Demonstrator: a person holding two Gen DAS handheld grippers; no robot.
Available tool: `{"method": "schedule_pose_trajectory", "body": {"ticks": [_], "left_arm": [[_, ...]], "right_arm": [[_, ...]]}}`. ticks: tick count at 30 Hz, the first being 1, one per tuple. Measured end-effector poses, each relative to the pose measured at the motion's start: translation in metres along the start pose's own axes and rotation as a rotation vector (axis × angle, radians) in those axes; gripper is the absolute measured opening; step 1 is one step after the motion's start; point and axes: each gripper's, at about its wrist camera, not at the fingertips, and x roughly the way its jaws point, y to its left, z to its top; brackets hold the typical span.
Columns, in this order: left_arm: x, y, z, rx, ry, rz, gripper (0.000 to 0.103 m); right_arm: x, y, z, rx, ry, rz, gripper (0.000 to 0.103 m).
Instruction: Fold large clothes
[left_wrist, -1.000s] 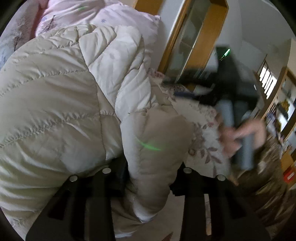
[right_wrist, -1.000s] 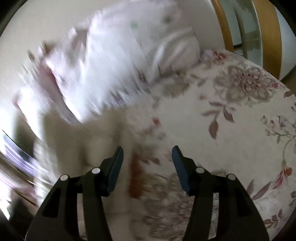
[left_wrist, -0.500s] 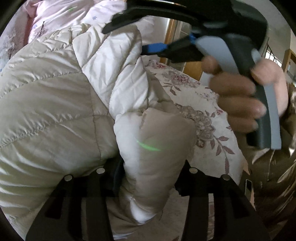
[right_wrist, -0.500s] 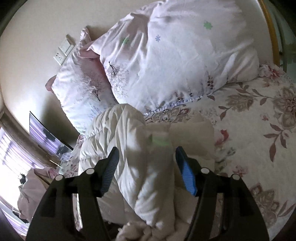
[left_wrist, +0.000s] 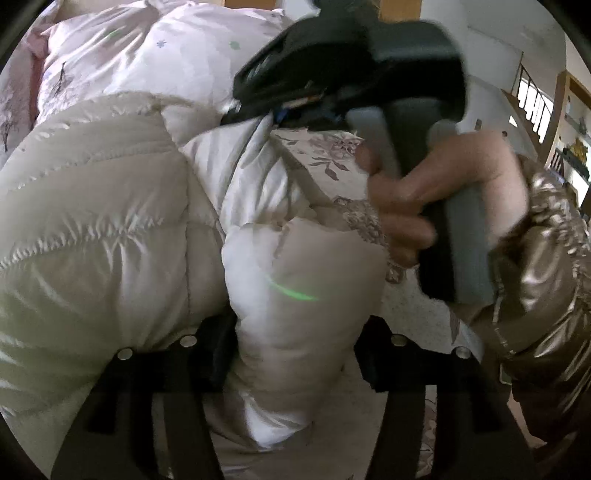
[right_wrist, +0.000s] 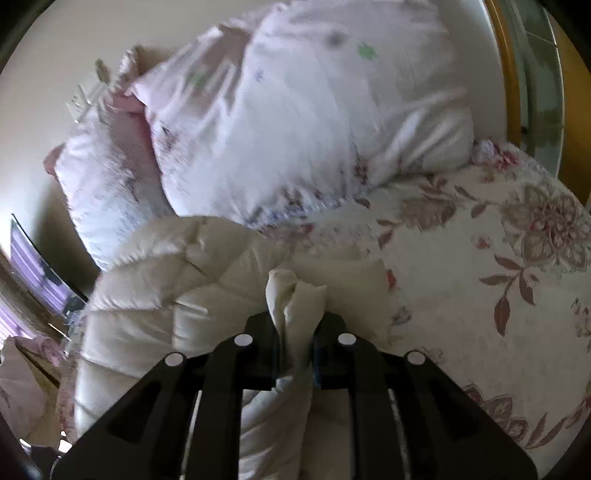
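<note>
In the right wrist view, the right gripper (right_wrist: 297, 347) sat at lower centre with its jaws closing, drawn nearly together on a narrow pinch of the cream puffer jacket (right_wrist: 177, 295); a small bunched fold of the fabric stood up just above the fingertips. In the left wrist view, the left gripper (left_wrist: 291, 354) filled the bottom of the frame with its jaws opening, spread wide around a fat quilted roll of the same jacket (left_wrist: 92, 229). Its left finger (left_wrist: 218, 350) lay against the roll, while whether the right finger touched it could not be told.

Only the left wrist view showed the person's hand (left_wrist: 417, 206) wrapped around the right gripper's grey handle at right of centre, with a shiny bronze sleeve (left_wrist: 546, 273) at the right edge. That tool's black body crossed the upper middle, its tip over the jacket's folded edge. Only the right wrist view showed a dark screen (right_wrist: 40, 266) at the left edge.

The jacket lay heaped over the left and lower part of both frames, on a floral bedspread (right_wrist: 461, 280). In the right wrist view the bedspread lay bare across the right half, giving open room there. Farther back, pale pink pillows (right_wrist: 295, 122) were piled against the jacket's far edge, closing that side. Beyond them, a wooden frame (right_wrist: 511, 74) ran down the upper right.
</note>
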Motion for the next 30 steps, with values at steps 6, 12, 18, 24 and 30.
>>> {"method": "schedule_pose_trajectory", "body": {"ticks": [6, 12, 18, 24, 30], "left_arm": [[0.005, -0.006, 0.003, 0.012, 0.006, -0.002, 0.058], [0.009, -0.006, -0.004, 0.008, 0.005, -0.015, 0.063], [-0.024, 0.004, -0.004, -0.070, -0.016, -0.136, 0.063], [-0.103, 0.042, 0.008, -0.170, -0.228, -0.120, 0.063], [-0.101, 0.096, 0.003, -0.306, -0.205, 0.072, 0.063]], "right_arm": [[0.034, -0.005, -0.010, -0.037, 0.070, -0.049, 0.016], [0.052, -0.008, -0.015, -0.058, 0.101, -0.040, 0.016], [0.057, -0.009, -0.017, -0.064, 0.115, -0.035, 0.016], [0.059, -0.012, -0.017, -0.044, 0.125, -0.023, 0.015], [0.058, -0.014, -0.015, -0.030, 0.130, -0.025, 0.018]]}}
